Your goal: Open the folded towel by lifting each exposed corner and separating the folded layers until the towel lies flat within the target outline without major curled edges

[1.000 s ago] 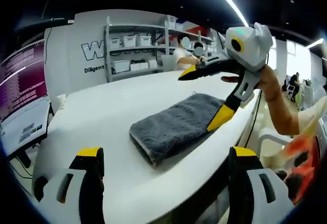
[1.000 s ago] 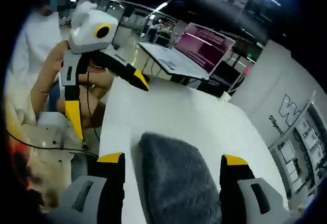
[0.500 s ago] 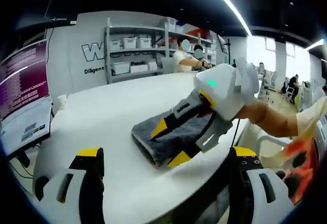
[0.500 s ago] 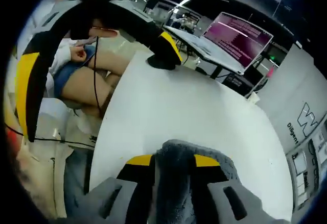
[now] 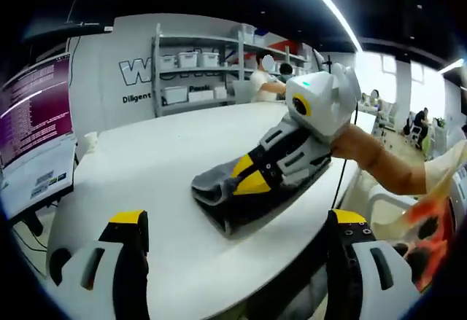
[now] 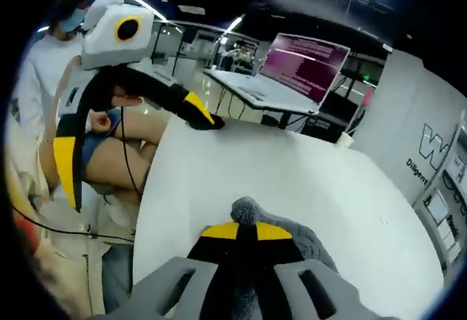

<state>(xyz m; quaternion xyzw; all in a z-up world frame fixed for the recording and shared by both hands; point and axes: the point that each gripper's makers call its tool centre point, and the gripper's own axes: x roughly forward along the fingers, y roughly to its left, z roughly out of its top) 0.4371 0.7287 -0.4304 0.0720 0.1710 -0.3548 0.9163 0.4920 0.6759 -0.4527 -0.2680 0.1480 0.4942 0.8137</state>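
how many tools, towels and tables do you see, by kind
tools: 2, the left tool with jaws apart, the right tool clamped on the towel
grey towel: 1
white table: 1
total: 4

Right gripper pinching grey towel edge on white surface; left gripper spread, hovering apart.

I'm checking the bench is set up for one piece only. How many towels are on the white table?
1. A grey towel lies folded near the white table's edge, and the right claw is shut on its corner. No other towel can be seen.
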